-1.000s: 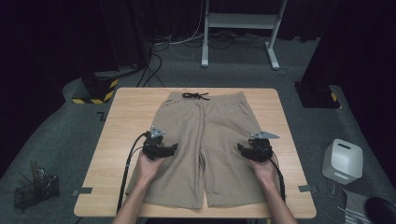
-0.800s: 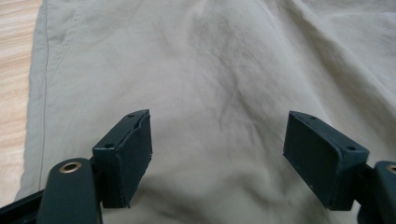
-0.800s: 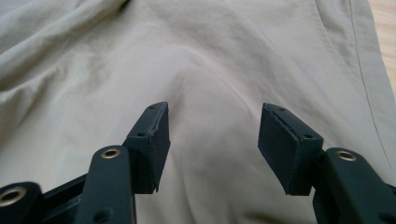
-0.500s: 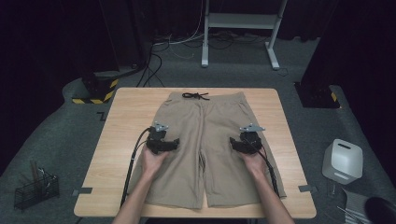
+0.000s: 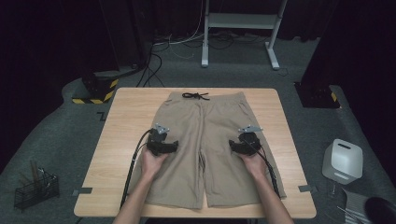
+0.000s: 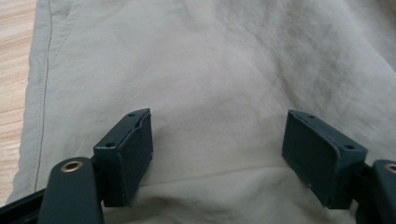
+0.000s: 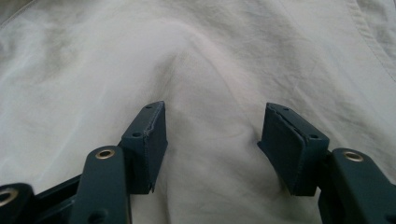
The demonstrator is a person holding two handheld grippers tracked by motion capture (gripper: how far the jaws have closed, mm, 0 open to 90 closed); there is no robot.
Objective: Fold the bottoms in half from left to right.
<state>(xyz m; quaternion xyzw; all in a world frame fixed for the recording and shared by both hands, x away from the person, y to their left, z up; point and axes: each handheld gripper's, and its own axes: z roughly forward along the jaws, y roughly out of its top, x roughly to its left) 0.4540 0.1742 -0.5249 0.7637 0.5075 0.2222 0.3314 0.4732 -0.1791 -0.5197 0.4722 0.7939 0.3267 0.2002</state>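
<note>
- My left gripper (image 6: 217, 154) holds its jaws wide apart over the beige shorts (image 5: 205, 140); my right gripper (image 7: 212, 144) does too, with cloth bunched between them.
- Since half a second ago, both have slid outward and nearer me on the legs.
- I can read no writing anywhere.
- The shorts lie flat on the tabletop (image 5: 121, 121), black drawstring (image 5: 195, 95) at the far edge; a white box (image 5: 343, 161) sits on the floor.

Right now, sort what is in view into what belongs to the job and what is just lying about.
In the job: beige shorts; left hand-held gripper; right hand-held gripper, both open over the fabric.

Lying about: wire basket; white box; white stand.
</note>
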